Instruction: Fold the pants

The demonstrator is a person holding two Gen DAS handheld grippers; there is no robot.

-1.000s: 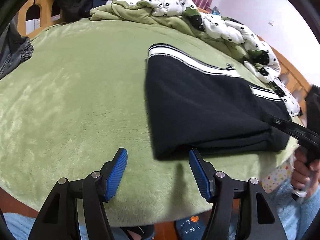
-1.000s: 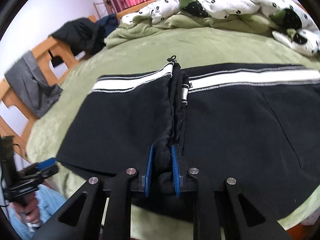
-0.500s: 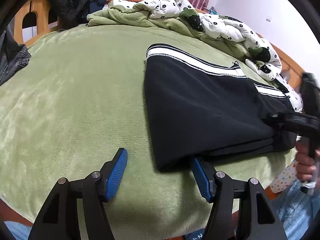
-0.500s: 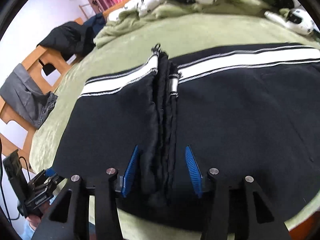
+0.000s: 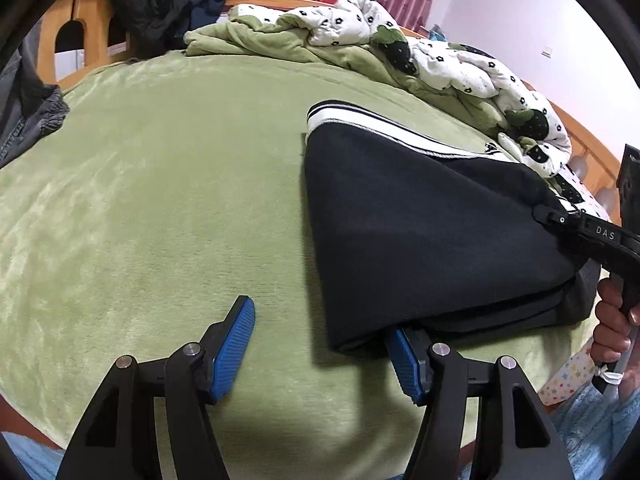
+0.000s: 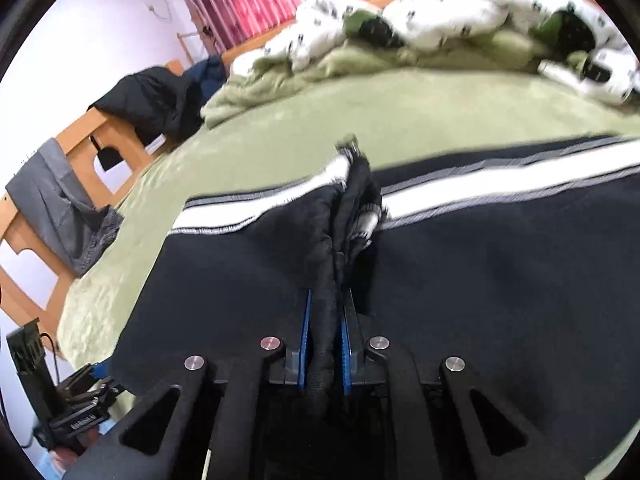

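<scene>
Left wrist view, going L to R: grey trousers (image 5: 28, 116) are hanging limp over the wooden bed frame (image 5: 76, 40), w/ a dark jacket (image 5: 148, 4) slumped on it further along. The fuzzy green blanket (image 5: 140, 200) is covering the whole bed, plush nap w/ shiny streaks. The left gripper (image 5: 320, 340) is sitting half open low over it; its L blue ribbed pad is clear on the blanket, its R pad is tucked under the near corner of the pants (image 5: 420, 232), nothing pinched. The pants are lying folded on the R half of the bed, thick matte black fleece w/ white side stripes, rounded fold edges stacked in layers. Behind them the floral quilt (image 5: 460, 68) is lying bunched, puffy white w/ black and green prints. At far R a hand (image 5: 612, 328) is gripping the other tool's handle.

Right wrist view, blurred by motion, is showing what the first hides: the right gripper (image 6: 325, 336) is closing on a bunched ridge of black fabric, pads pressing it from both sides, w/ a zip pull at the ridge's far end.

Vs half a sec ago, those jaws were standing apart beside the ridge; the L gripper's R pad is now deeper under the corner.
</scene>
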